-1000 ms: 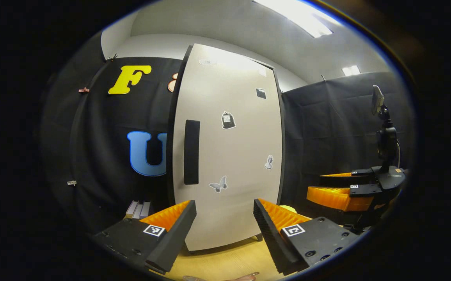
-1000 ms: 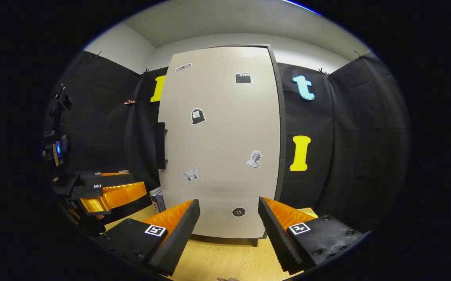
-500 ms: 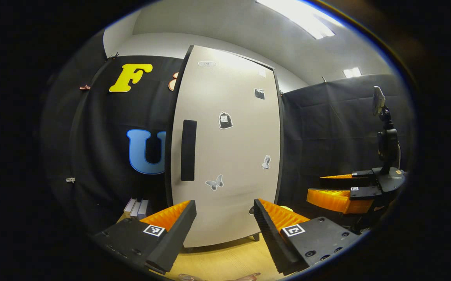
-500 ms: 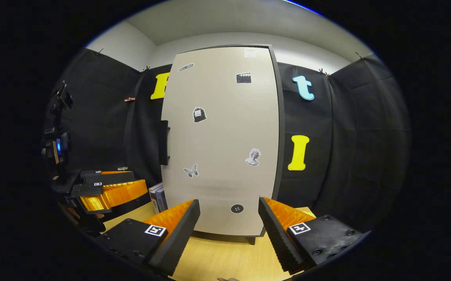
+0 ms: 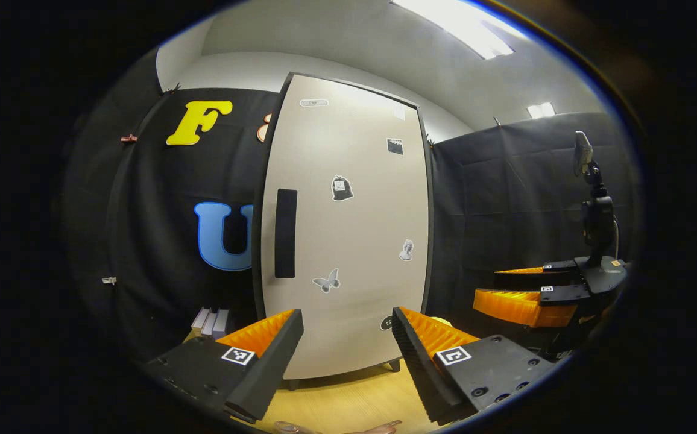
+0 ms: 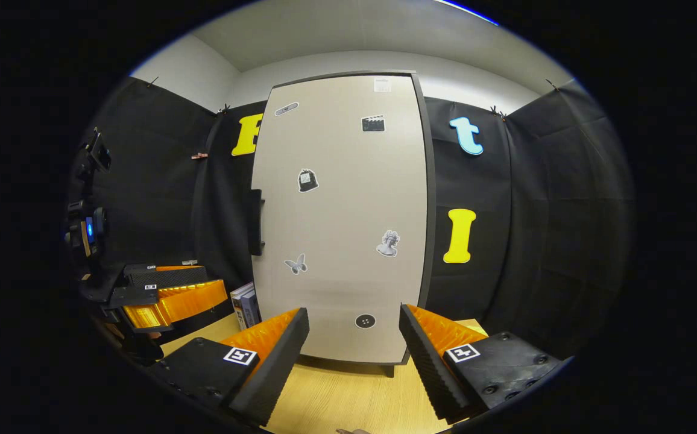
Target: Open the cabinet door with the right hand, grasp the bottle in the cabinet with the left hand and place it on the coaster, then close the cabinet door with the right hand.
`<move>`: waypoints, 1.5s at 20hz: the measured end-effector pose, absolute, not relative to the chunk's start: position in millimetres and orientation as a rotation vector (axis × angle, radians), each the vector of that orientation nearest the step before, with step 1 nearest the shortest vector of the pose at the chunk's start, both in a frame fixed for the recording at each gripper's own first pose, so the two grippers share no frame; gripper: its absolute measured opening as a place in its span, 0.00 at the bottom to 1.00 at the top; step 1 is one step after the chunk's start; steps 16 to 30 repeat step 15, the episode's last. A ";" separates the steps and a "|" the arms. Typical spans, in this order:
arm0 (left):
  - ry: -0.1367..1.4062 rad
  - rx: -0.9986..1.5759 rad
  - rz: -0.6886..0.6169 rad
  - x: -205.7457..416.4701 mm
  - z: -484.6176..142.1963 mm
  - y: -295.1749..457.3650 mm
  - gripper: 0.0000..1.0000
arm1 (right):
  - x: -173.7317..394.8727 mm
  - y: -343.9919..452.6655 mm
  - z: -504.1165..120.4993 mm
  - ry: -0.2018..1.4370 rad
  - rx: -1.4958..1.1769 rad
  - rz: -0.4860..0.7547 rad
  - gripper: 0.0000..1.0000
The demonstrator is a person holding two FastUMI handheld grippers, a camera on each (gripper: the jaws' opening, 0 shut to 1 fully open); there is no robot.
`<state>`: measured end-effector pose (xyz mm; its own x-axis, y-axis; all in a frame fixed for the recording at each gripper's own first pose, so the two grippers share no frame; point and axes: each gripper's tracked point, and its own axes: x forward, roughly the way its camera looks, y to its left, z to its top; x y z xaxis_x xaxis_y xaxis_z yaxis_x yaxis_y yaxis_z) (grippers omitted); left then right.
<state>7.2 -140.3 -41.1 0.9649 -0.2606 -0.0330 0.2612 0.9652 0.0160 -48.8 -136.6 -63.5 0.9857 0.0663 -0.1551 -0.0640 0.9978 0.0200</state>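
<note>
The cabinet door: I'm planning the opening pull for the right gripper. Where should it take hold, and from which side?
Probably grip the dark vertical handle on the door's left edge. It is a tall, narrow bar standing proud of the panel, so the open right hand-held gripper would come from the front, a finger on each side.

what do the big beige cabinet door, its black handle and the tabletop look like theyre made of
Beige cabinet door: probably matte laminated board, flat and even. Black vertical handle: matte, plastic or painted metal, can't tell. Light tabletop: wood or wood-look laminate, faint grain.

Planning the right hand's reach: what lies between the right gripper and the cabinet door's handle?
In the right gripper view, only bare wooden tabletop and air separate the open right gripper from the closed door's handle.
</note>
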 end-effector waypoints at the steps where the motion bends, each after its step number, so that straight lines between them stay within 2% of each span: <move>1: 0.032 0.023 -0.263 6.7 -41.2 -140.5 0.93 | -49.0 -136.7 -63.6 0.156 0.015 0.066 0.98; 30: 0.028 0.038 -0.258 -5.6 -39.8 -152.3 0.93 | -62.8 -142.0 -62.2 0.159 0.015 0.071 0.98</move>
